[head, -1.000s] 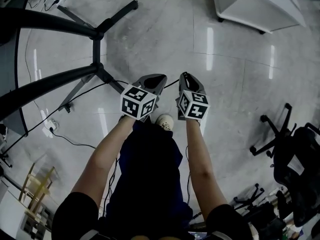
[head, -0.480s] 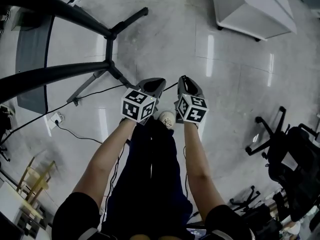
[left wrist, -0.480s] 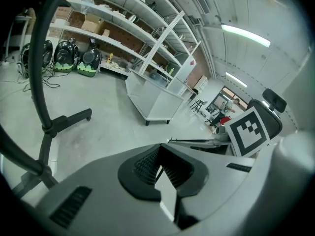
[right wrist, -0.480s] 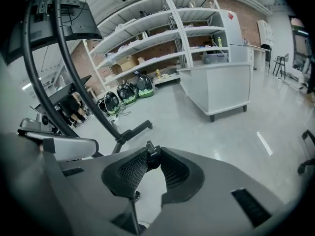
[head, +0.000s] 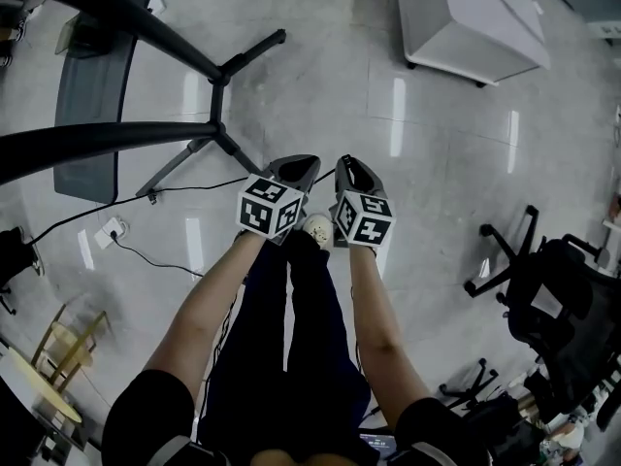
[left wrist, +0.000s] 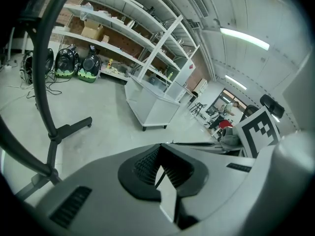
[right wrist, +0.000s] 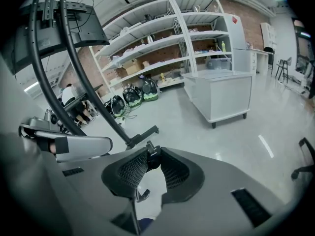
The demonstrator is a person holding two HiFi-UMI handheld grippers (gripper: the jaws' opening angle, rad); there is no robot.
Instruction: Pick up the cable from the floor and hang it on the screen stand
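A thin black cable [head: 184,188] trails from my grippers leftward over the grey floor toward a power strip [head: 109,231]. My left gripper [head: 294,171] is shut on the cable [left wrist: 158,175], a thin strand pinched between its ribbed pads. My right gripper [head: 349,171], right beside it, is shut on the cable's black plug end [right wrist: 149,152], and a strand hangs below the jaws. Both grippers are held high above the floor. The black screen stand [head: 215,71] spreads its legs ahead and to the left; its curved posts [right wrist: 74,48] rise toward a screen.
A white cabinet on casters [head: 475,22] stands ahead on the right. Black office chairs [head: 543,289] crowd the right side, and a wooden chair [head: 58,357] sits at the lower left. Shelving [right wrist: 197,28] lines the far wall. The person's shoe [head: 318,229] is below the grippers.
Both grippers have risen together with the cable still in them, and the floor and the stand's legs now look farther below. The jaws have not changed.
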